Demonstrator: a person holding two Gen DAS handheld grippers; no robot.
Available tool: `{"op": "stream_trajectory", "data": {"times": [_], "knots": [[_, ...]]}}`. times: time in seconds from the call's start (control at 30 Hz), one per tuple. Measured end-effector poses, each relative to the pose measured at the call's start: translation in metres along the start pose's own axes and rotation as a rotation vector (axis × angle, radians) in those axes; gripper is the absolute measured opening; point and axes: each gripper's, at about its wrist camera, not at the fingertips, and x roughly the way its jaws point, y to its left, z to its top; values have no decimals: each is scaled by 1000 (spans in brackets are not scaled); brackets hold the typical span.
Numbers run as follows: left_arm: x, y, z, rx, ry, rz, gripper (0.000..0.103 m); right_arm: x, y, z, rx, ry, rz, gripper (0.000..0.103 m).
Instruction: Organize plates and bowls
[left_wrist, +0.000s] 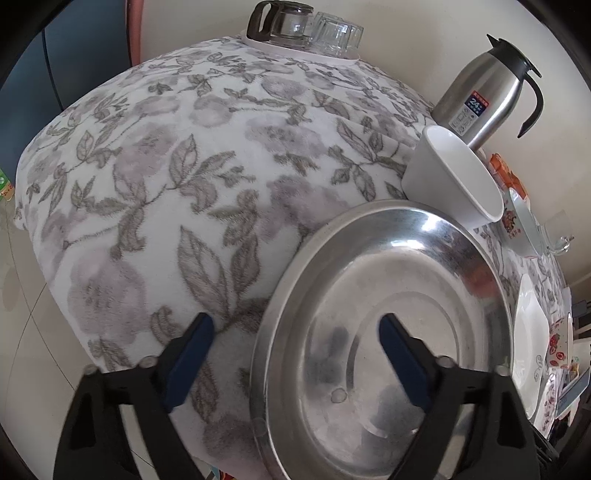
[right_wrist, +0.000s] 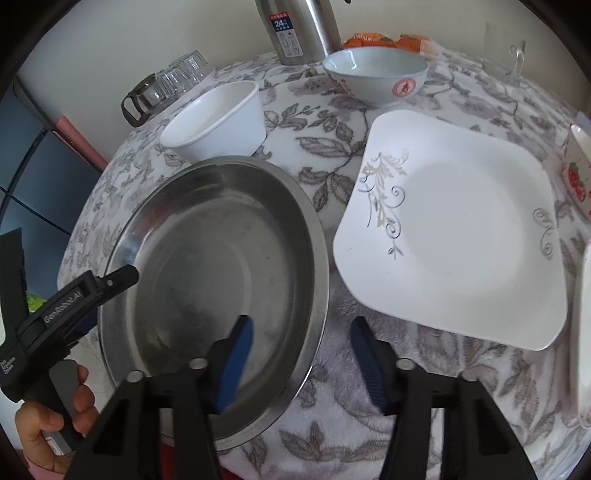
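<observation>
A round steel plate lies at the table's near edge. My left gripper is open astride its left rim, one finger over the cloth, one over the plate; in the right wrist view its tip sits at that rim. My right gripper is open astride the plate's right rim. A plain white bowl stands just behind the steel plate. A square white plate lies to the right. A white bowl with a red emblem stands further back.
A floral cloth covers the table. A steel thermos, a glass pot with upturned glasses, a glass mug, orange packets and a strawberry-print cup stand around. Another white dish's edge shows far right.
</observation>
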Motion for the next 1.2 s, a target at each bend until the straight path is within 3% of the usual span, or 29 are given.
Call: {"op": "stream_trajectory", "data": {"times": [0.13,0.2,0.4,0.47,0.93,1.2], "knots": [[2,-2,1,10,6,10,63,1,1,0,-4,3,15,40],[1,-2,1,10,6,5,47,2,3,0,-10,5,18,36],[0,3,1,-5,0,18,32,5,2,0,-3,22,18,20],[-2,7,-1,-16,0,14,29,5,-2,1,14,25,22,15],[-3,7,-4,-16,0,15,24,2,-4,0,9,24,30,15],[-19,5,-4,-19,-28,2,21,-10,-5,1,-4,-19,57,15]]}}
